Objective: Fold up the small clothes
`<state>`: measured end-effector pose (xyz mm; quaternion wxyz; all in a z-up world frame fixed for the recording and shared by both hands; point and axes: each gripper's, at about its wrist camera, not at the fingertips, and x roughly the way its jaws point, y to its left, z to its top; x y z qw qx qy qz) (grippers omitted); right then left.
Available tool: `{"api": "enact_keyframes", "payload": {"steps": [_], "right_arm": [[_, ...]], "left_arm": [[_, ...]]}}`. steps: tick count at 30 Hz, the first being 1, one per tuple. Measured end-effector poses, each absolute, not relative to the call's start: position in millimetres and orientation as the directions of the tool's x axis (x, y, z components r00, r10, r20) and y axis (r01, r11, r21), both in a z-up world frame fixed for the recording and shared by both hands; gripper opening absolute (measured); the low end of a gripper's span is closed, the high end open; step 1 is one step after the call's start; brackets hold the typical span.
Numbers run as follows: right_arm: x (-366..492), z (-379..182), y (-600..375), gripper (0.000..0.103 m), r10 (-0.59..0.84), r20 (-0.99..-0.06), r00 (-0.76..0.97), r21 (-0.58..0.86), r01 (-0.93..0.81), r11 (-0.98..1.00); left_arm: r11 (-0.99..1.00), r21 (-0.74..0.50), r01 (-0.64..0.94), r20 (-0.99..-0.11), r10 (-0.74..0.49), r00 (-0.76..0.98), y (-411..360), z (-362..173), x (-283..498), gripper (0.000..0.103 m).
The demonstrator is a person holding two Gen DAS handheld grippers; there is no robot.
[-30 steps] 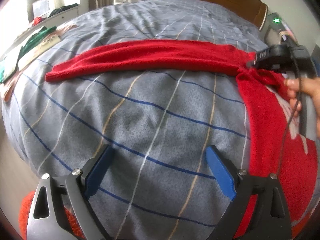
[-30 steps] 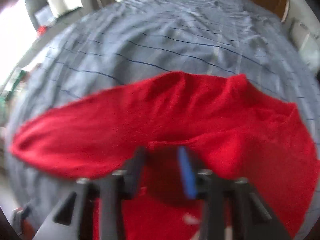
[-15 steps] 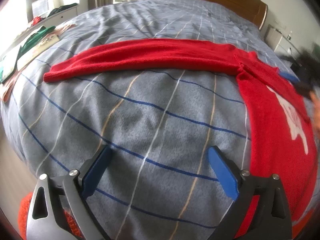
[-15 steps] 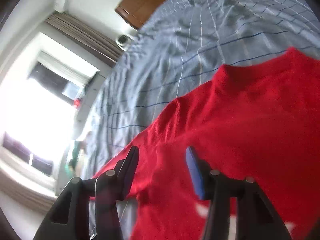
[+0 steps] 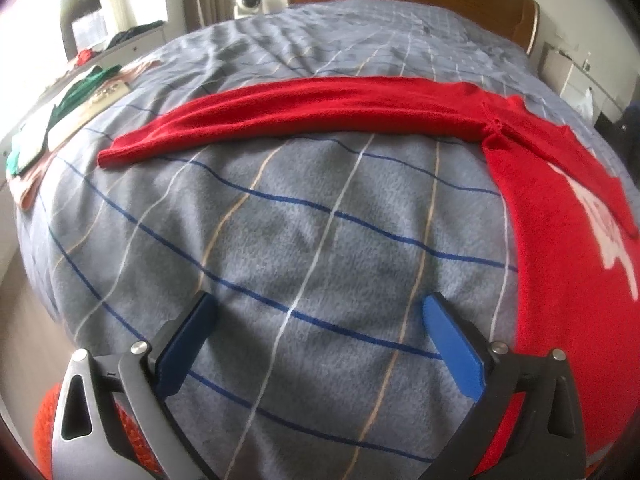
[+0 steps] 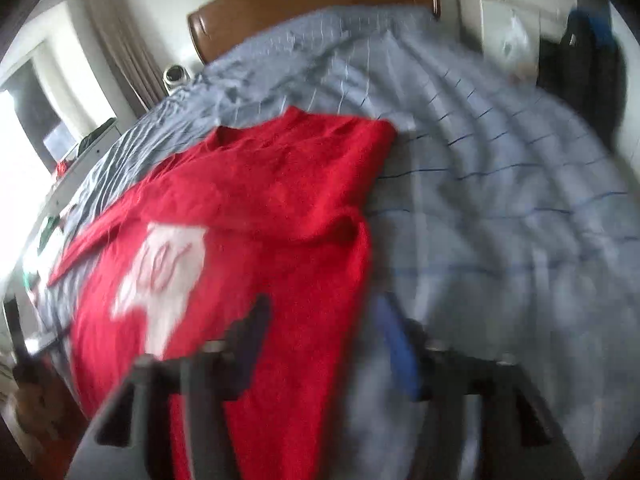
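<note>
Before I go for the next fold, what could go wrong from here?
The long sleeve lies stretched far across the bed; grabbing it mid-length would likely drag and bunch it. The other sleeve, already folded over the sweater, may slip if the body is tugged. Both the left gripper and right gripper are open, and the right view is blurred, so aim is uncertain.

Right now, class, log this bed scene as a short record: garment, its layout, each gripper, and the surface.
garment: red sweater with a white chest graphic
layout: one sleeve stretched out flat sideways; the other side folded in over the body
left gripper: open, empty, above bare blanket
right gripper: open, empty, blurred, at the sweater's edge
surface: grey checked blanket on a bed
</note>
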<state>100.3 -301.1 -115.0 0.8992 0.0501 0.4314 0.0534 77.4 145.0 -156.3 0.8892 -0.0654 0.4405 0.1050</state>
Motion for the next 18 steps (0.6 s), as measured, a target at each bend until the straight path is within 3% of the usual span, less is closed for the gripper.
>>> {"api": "enact_keyframes", "payload": {"steps": [9,13,18], "right_arm": [[35,-153,-342,0.064,-0.001,-0.736,0.677,0.149,0.164,0.975],[30,-155,-336,0.076,-0.013,-0.734,0.679,0.114,0.142,0.983],[31,-161,-328,0.083,-0.035,-0.726,0.687,0.091,0.147,0.985]], "left_arm": [[0.972,-0.032,-0.234,-0.793,0.117,0.597,146,-157,72,0.103],[0.967,-0.021,-0.253,-0.788,0.140,0.600,143,-157,71,0.103],[0.971,0.000,-0.237,-0.785,0.147,0.601,139,-157,70,0.103]]}}
